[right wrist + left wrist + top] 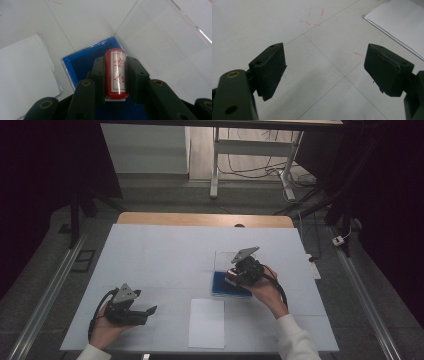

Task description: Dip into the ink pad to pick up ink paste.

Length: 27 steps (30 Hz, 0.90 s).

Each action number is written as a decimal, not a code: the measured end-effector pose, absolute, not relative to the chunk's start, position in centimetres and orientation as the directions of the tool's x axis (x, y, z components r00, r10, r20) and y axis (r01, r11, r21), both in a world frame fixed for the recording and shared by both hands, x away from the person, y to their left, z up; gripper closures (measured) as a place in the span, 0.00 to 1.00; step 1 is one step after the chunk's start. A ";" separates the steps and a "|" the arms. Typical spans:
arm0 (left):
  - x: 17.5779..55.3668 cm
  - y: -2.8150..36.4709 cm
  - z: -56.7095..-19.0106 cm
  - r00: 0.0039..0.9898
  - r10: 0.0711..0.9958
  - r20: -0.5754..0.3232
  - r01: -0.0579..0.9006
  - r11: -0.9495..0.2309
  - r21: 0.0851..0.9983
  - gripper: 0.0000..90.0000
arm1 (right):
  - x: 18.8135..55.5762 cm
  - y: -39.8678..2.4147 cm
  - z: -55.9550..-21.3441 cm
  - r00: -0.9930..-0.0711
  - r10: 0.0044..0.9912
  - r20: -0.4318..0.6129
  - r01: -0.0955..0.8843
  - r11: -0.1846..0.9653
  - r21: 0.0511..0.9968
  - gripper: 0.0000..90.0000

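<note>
My right gripper [116, 75] is shut on a red cylindrical stamp [116, 72] with red characters on a white label. It hovers over a blue ink pad [82, 61] in a clear case whose lid [160, 47] stands open. In the high view that right gripper [235, 276] sits over the blue ink pad [222, 285] right of the table's middle. The left gripper [324, 72] is open, with bare table between its jaws. In the high view the left gripper [150, 312] rests at the near left and points right.
A stack of white paper [207, 323] lies near the front edge between the two hands, also seen as paper [397, 22] and paper [25, 75]. The table [160, 255] is covered in white sheeting with faint red marks [314, 17]. Table legs and cables stand beyond the far edge.
</note>
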State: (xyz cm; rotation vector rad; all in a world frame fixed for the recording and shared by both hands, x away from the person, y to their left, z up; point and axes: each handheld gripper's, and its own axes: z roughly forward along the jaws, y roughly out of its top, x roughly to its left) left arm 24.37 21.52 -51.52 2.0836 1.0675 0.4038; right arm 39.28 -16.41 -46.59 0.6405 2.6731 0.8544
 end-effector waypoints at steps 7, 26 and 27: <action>24.4 21.5 -51.6 0.604 0.795 -0.055 0.561 -0.375 0.738 0.20 | 39.3 -16.3 -46.8 -0.867 0.486 -0.111 0.336 0.735 0.589 0.77; 24.4 21.5 -51.6 0.605 0.795 -0.053 0.561 -0.378 0.737 0.20 | 39.4 -15.9 -47.2 -0.857 0.501 -0.117 0.369 0.757 0.540 0.77; 24.4 21.5 -51.6 0.605 0.794 -0.052 0.561 -0.379 0.736 0.20 | 39.4 -15.8 -47.2 -0.857 0.501 -0.117 0.369 0.757 0.539 0.77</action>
